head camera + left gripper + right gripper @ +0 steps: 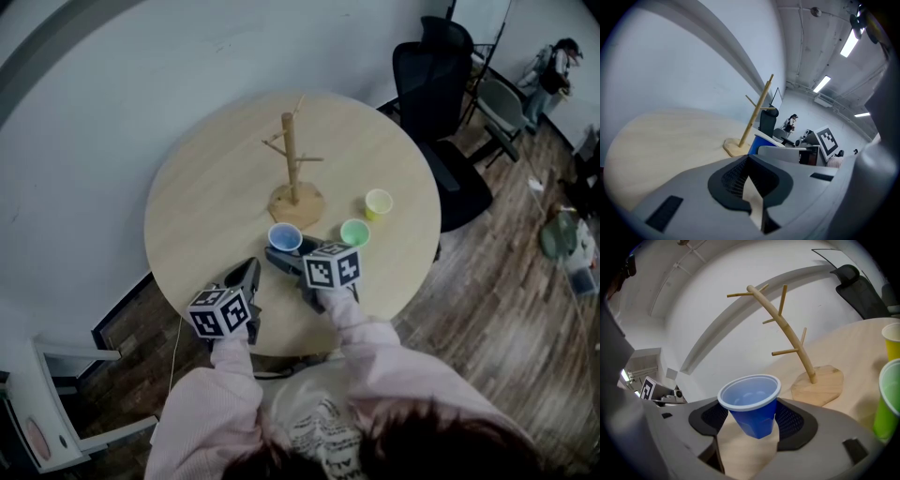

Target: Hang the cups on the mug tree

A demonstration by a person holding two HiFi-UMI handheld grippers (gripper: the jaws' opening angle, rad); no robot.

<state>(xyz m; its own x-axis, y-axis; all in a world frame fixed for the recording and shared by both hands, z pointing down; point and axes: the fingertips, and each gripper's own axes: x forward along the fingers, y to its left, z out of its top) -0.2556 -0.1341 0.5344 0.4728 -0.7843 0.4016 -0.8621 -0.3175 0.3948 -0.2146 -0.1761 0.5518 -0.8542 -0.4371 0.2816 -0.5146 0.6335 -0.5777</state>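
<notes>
The wooden mug tree [291, 159] [787, 333] [757, 112] stands bare in the middle of the round table [206, 216]. In front of its base, my right gripper [284, 247] [752, 417] is shut on a blue cup [284, 237] [752, 404], which is upright and sits a little above the tabletop. A green cup [354, 232] [890, 399] and a yellow cup [379, 202] [893, 341] stand on the table to the right of the tree. My left gripper [251, 269] [750, 187] hovers near the table's front edge, jaws together with nothing between them.
Two black office chairs [441, 75] stand behind the table at the right. A person [553, 70] is far off at the back right. White furniture [47, 412] sits on the floor at the lower left. A curved white wall runs behind the table.
</notes>
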